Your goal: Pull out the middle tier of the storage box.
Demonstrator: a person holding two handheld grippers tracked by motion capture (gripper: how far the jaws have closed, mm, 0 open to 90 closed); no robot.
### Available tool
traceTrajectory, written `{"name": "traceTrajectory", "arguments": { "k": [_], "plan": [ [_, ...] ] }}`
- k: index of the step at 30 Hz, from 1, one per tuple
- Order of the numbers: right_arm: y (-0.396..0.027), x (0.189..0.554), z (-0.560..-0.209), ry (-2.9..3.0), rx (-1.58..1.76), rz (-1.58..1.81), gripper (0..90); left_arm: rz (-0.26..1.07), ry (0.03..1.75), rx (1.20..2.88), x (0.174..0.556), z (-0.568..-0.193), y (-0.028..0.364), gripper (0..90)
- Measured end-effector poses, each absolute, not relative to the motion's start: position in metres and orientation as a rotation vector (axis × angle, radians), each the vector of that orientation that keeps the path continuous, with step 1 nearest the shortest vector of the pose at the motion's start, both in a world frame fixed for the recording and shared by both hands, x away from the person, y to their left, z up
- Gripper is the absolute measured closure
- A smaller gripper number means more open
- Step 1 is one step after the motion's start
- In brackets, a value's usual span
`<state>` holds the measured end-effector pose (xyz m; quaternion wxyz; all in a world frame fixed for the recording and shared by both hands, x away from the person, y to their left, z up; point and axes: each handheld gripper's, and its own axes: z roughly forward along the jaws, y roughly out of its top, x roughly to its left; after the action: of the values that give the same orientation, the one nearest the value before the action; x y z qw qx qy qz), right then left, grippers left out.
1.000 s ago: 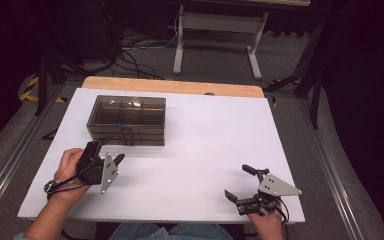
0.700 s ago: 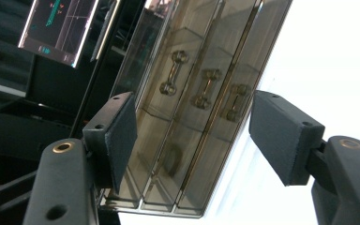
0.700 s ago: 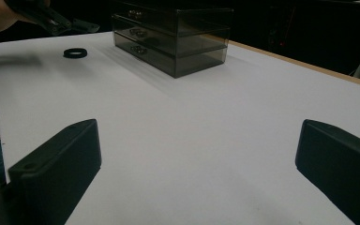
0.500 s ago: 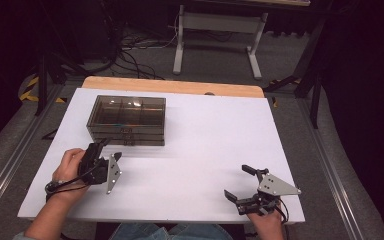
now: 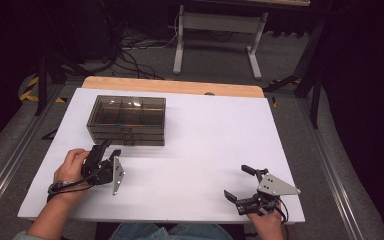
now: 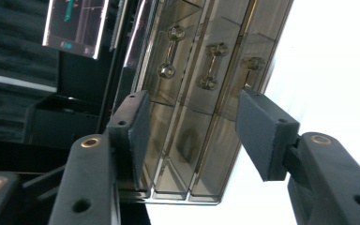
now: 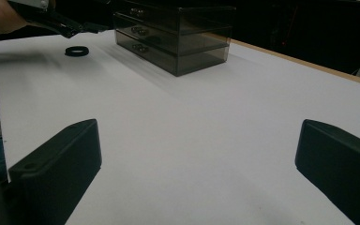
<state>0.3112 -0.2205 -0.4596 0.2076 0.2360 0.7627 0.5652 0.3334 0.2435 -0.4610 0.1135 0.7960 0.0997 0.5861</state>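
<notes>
Dim lab floor with cables beyond; white tabletop [image 5: 205, 150] on a wooden bench, lit from above. Smoked-plastic three-drawer organiser [image 5: 126, 120] standing at the far left of the sheet, drawers all shut, small barbell-shaped pulls [image 6: 209, 65] facing the person. Left gripper [image 5: 111, 148] rolled onto its side just before the drawer fronts, jaws about half open and just been closing, nothing pinched between the pads [image 6: 138, 131] yet; middle pull lined up past the gap but apart from both pads. Right gripper [image 5: 240, 182] resting near the front right edge, well apart from the organiser, jaws spread wide over bare table, holding nothing. Small black ring [image 7: 77, 50] lying on the sheet near the left hand.

Likely risks: closing short of the pull and grabbing air; pads straddling two pulls because of the sideways roll, jamming neighbouring drawers; light organiser sliding or tipping forward on a tug, with no second gripper bracing it.
</notes>
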Motion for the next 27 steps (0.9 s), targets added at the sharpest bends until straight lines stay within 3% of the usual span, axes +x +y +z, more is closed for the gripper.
{"name": "traceTrajectory", "arguments": {
  "k": [27],
  "plan": [
    [-0.22,0.311,-0.46,2.13,0.657,1.57,1.2,1.859,0.275,2.337,0.348,-0.482,0.226,52.7]
  ]
}}
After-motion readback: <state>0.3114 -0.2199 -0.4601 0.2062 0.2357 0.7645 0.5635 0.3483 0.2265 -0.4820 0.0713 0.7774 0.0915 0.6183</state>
